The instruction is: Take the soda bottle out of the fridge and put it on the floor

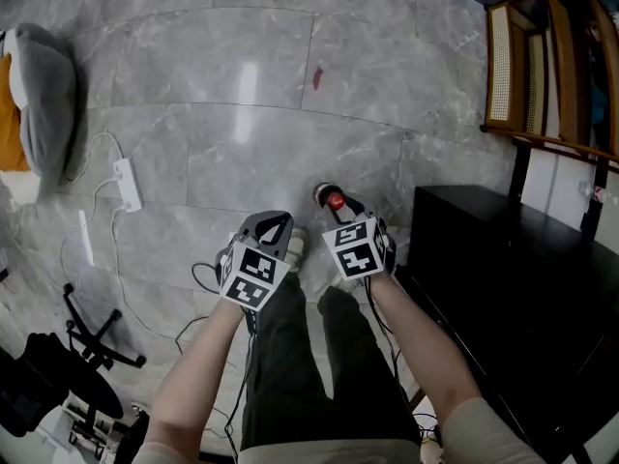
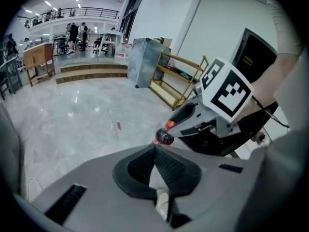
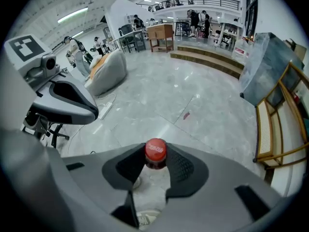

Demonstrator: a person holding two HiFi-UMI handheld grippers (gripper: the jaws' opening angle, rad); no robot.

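Observation:
The soda bottle [image 1: 326,194] is dark with a red cap [image 3: 155,151]. My right gripper [image 3: 155,164] is shut on its neck just under the cap. In the head view the right gripper [image 1: 338,211] holds it over the grey marble floor, just left of the black fridge [image 1: 503,288]. From the left gripper view the bottle [image 2: 164,137] hangs from the right gripper [image 2: 177,128]. Beside it on the left, my left gripper [image 1: 274,230] holds nothing, and its jaws [image 2: 155,149] meet at the tips. Whether the bottle touches the floor I cannot tell.
A wooden shelf [image 1: 551,66] stands beyond the fridge at the right. A white power strip [image 1: 128,184] with cables lies on the floor at the left, near a grey beanbag [image 1: 44,95]. A black stand [image 1: 92,341] is at the lower left. My shoe [image 1: 296,245] is under the grippers.

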